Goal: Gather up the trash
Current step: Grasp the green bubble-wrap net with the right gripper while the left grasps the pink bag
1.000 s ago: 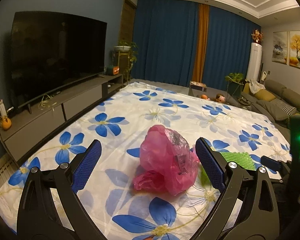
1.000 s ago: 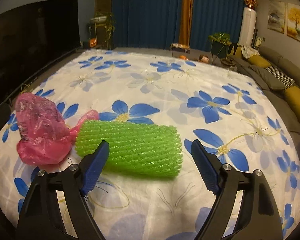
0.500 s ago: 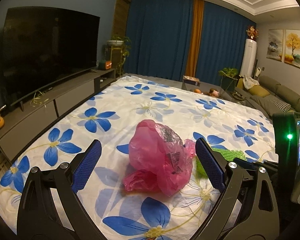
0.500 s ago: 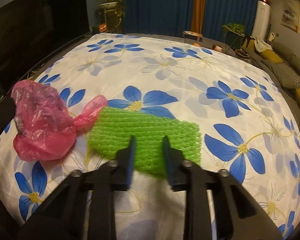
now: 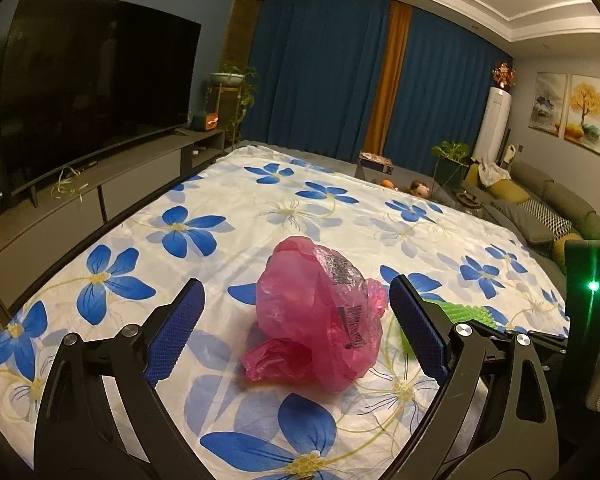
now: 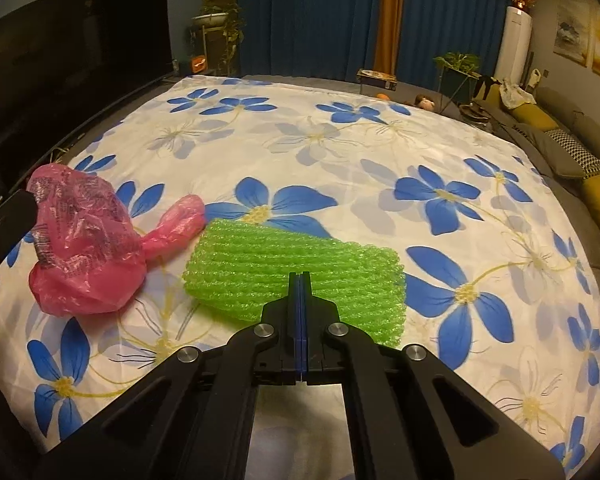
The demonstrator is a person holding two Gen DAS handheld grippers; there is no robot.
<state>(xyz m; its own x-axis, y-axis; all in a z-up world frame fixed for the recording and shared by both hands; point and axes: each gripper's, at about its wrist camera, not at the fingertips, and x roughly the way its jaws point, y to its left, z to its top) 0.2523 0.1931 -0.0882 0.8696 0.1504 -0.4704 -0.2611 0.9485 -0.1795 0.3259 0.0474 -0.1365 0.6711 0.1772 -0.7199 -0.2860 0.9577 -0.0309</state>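
- Your right gripper (image 6: 300,280) has just snapped together: its jaws have been closing and now the blue pads meet flat, with only a thin seam between them.
- Its tips sit at the near edge of the green foam net (image 6: 296,256). Whether any of the mesh is actually pinched between the pads, you cannot tell from the right wrist view; the net lies flat on the flowered sheet (image 6: 380,152).
- Your left gripper (image 5: 296,320) is spread wide, blue pads well apart, nothing pressed between them.
- The pink plastic bag (image 5: 320,312) sits crumpled on the sheet in the gap ahead of those open fingers, untouched on either side, with printed black text on its upper face.
- From the left wrist view, a sliver of the green net (image 5: 466,314) peeks out behind the right-hand finger, just beside the bag.
- From the right wrist view, the bag (image 6: 84,240) lies to the left of the net, its knotted tail reaching toward the net's far left corner, close to it.
- Both pieces of trash rest near the front of the sheet; the rest of it stretches away toward the blue curtains (image 5: 320,72).
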